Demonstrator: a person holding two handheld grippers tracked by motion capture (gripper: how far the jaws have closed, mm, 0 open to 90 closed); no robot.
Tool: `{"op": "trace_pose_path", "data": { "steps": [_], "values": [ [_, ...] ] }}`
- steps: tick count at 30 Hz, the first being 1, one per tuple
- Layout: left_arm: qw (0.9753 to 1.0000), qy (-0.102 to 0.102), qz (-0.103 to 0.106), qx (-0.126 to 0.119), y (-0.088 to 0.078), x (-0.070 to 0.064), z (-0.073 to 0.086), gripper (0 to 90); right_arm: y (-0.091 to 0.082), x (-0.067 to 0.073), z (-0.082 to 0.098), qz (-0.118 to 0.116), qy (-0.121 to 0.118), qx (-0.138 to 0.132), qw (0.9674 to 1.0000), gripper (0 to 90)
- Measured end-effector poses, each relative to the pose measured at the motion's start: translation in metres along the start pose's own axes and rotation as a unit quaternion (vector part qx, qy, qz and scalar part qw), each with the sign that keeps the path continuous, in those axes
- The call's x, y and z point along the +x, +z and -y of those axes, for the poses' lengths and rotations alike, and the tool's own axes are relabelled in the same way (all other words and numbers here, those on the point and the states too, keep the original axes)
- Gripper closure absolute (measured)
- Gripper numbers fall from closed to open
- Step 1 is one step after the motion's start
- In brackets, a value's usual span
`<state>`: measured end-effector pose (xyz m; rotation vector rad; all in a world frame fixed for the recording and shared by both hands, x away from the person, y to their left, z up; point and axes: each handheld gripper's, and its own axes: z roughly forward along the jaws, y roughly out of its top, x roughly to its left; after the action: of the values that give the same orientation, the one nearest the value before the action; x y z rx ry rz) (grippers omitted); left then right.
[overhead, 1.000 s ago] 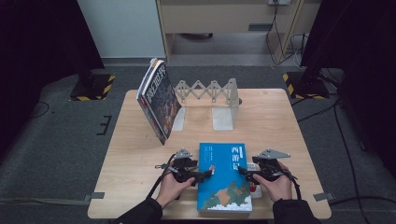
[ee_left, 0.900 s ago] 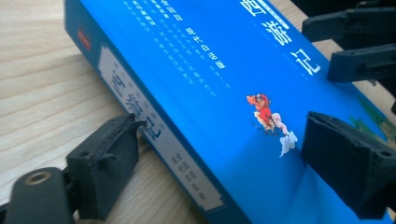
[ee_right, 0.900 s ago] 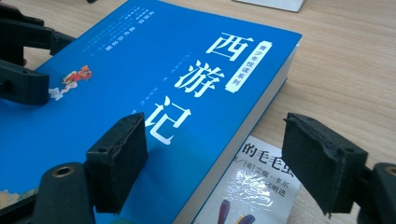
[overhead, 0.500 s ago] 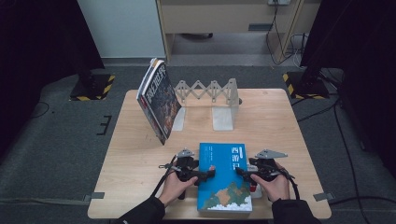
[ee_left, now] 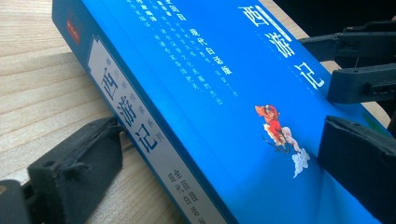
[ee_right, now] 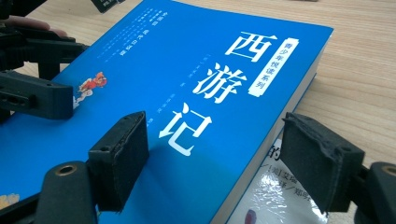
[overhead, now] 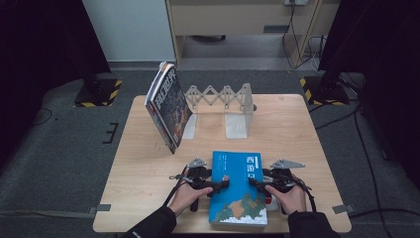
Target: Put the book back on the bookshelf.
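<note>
A blue book (overhead: 237,198) with white Chinese title lies flat at the table's front middle. My left gripper (overhead: 224,184) sits at its left edge. Its jaws have just been opening and stand wide around the spine (ee_left: 140,140), one pad (ee_left: 74,172) on the table beside it and the other over the cover, neither pressing. From the right, my right gripper (overhead: 253,182) holds the book's page edge. One pad (ee_right: 119,158) rests on the cover (ee_right: 187,60) and the other (ee_right: 322,158) is against the lower edge.
A glossy white cover (ee_right: 273,191) lies under the blue book's right side. A second book (overhead: 167,111) leans tilted against a grey folding metal rack (overhead: 223,99) at the back of the wooden table (overhead: 297,129).
The left gripper has edged slightly right at the book's left edge. The book and the right gripper have stayed in place.
</note>
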<state>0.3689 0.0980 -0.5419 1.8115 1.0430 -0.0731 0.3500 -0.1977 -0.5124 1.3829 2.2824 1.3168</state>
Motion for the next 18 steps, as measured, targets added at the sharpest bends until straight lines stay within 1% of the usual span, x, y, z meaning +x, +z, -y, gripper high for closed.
{"op": "trace_pose_path", "data": {
  "steps": [3, 5, 8, 9, 12, 15, 17, 18],
  "values": [
    [1.0, -0.001, 0.0, -0.002, 0.0, 0.001, 0.0, 0.0, 0.0, 0.0, 0.0, -0.001, 0.001, 0.0, 1.0, 23.6],
    [1.0, -0.008, -0.002, -0.004, -0.001, 0.001, 0.0, 1.2, 0.0, 0.0, 0.0, -0.003, 0.003, 0.0, 1.0, 23.6],
    [0.9998, -0.022, -0.001, -0.002, -0.004, 0.002, -0.001, 6.3, 0.001, -0.001, 0.0, -0.005, 0.008, 0.001, 1.0, 23.6],
    [0.9996, -0.028, 0.004, 0.002, -0.004, 0.002, -0.002, 7.7, 0.001, -0.001, 0.0, -0.006, 0.009, 0.0, 0.9999, 23.6],
    [0.9993, -0.036, 0.004, 0.006, -0.005, 0.003, -0.002, 10.6, 0.002, -0.001, 0.001, -0.01, 0.015, 0.001, 0.9998, 23.4],
    [0.9982, -0.057, 0.009, 0.013, -0.008, 0.004, -0.003, 15.1, 0.002, -0.002, 0.001, -0.011, 0.019, 0.002, 0.9998, 23.3],
    [0.9975, -0.067, 0.012, 0.016, -0.01, 0.005, -0.004, 18.1, 0.003, -0.002, 0.001, -0.012, 0.022, 0.0, 0.9997, 23.1],
    [0.9974, -0.068, 0.012, 0.017, -0.011, 0.006, -0.005, 19.4, 0.003, -0.002, 0.001, -0.013, 0.024, 0.0, 0.9996, 23.1]
  ]
}}
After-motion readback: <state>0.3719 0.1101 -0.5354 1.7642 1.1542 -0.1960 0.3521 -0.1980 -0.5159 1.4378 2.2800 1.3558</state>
